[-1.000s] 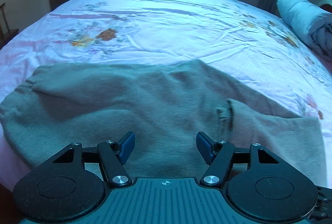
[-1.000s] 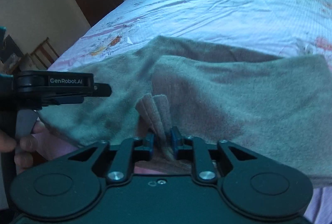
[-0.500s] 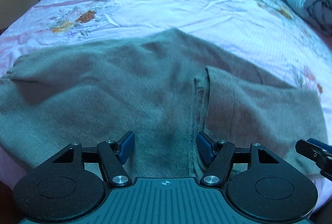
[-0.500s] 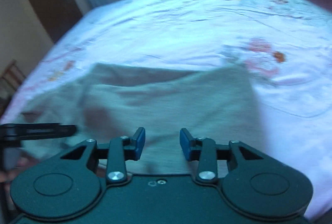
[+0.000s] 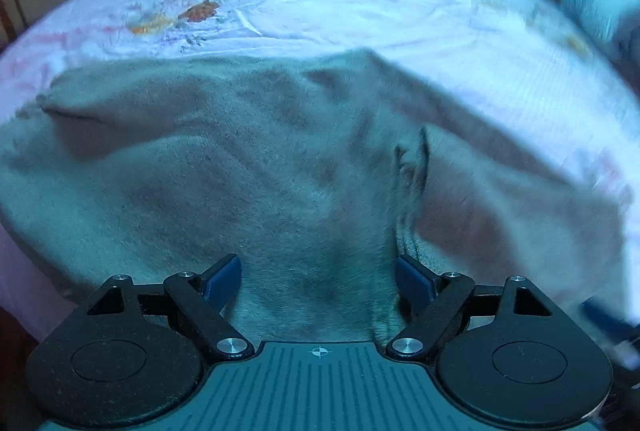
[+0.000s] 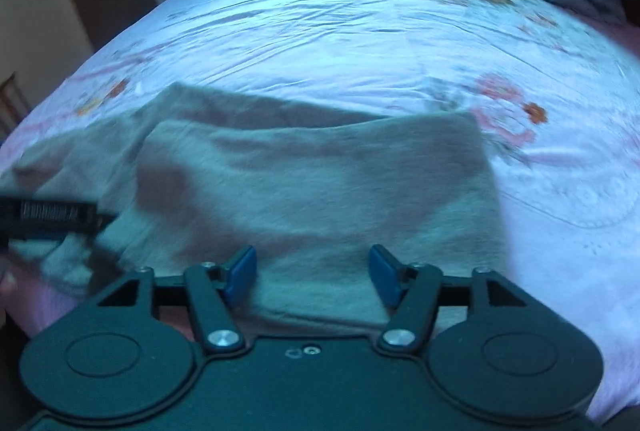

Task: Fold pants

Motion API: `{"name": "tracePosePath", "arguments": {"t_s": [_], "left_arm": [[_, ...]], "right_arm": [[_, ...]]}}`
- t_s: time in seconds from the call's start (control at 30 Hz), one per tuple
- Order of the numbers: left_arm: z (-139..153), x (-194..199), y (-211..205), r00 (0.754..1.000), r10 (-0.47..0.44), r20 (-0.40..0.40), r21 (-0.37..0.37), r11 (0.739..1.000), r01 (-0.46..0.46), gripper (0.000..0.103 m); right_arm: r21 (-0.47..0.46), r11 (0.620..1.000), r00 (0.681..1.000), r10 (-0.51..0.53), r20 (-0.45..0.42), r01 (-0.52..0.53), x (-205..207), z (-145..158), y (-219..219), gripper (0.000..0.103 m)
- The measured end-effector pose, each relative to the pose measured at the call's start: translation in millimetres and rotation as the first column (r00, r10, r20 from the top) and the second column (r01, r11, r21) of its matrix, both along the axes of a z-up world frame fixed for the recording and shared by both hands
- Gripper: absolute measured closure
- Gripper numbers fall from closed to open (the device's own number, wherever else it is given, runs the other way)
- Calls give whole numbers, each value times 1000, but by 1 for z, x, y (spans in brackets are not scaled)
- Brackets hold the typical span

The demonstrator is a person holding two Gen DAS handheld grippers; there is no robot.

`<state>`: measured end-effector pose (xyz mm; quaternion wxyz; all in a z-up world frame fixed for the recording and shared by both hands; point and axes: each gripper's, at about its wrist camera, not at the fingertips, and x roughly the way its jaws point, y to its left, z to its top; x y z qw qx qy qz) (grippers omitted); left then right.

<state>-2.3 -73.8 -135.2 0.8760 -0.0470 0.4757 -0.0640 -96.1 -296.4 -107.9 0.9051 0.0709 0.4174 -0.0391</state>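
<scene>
Ahead of both grippers, left and right, jaws just widened (holding nothing), I fear the pants fold slumping.

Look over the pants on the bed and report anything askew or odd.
The pants lie partly folded on the bed sheet. One thing stands out: a small ridge of bunched fabric sticks up where the overlapping layer begins, so that edge isn't flat. Nothing looks torn or spilled.

Grey-green pants on a pale pink, orange-flowered bedsheet
</scene>
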Motion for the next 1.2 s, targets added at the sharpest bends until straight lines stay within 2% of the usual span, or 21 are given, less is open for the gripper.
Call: {"name": "tracePosePath", "arguments": {"t_s": [0.03, 0.07, 0.13, 0.27, 0.33, 0.53, 0.63, 0.7, 0.77, 0.8, 1.0, 1.13, 1.2], "left_arm": [[2, -3, 3, 1000, 3, 20, -39, 999, -2, 20], [2, -5, 2, 1000, -14, 27, -41, 999, 15, 20], [1, -10, -7, 998, -52, 41, 9, 999, 52, 22], [10, -25, -9, 990, -60, 129, 48, 997, 55, 22], [9, -23, -11, 989, -87, 122, 86, 993, 77, 22], [9, -12, 14, 993, -33, 110, 93, 995, 22, 22], [10, -9, 30, 993, -4, 114, 106, 994, -8, 22], [7, -6, 38, 994, 6, 113, 101, 995, -17, 22], [6, 0, 39, 993, -12, 118, 135, 991, -4, 22], [7, 4, 40, 992, -19, 121, 146, 989, 1, 22], [18, 43, 51, 990, -30, 138, 114, 993, 14, 22], [19, 78, 56, 988, -30, 151, 150, 989, 7, 36], [14, 95, 63, 990, -5, 142, 152, 988, -17, 38]], "right_arm": [[-6, 1000, 1000, 11, 0, -11, 0, 0, 3, 46], [2, 1000, 1000, 13, 1, -13, 0, 0, 4, 46], [28, 999, 1000, 25, 0, -25, 2, 0, 7, 46], [49, 995, 996, 90, 6, -90, 4, 0, 21, 46], [63, 992, 994, 112, 3, -112, 6, -1, 27, 46], [172, 966, 981, 194, 9, -192, 12, 0, 40, 46], [266, 951, 988, 150, 42, -156, 15, 7, 31, 57], [244, 962, 992, 108, 61, -120, 18, 10, 28, 58], [215, 969, 992, 120, 33, -125, 22, 6, 31, 68], [209, 969, 991, 133, 17, -134, 24, 5, 33, 70], [212, 965, 988, 149, 48, -156, 44, 20, 32, 74], [217, 959, 983, 176, 57, -184, 83, 29, 27, 77], [218, 956, 981, 188, 56, -196, 109, 32, 27, 77]]}}
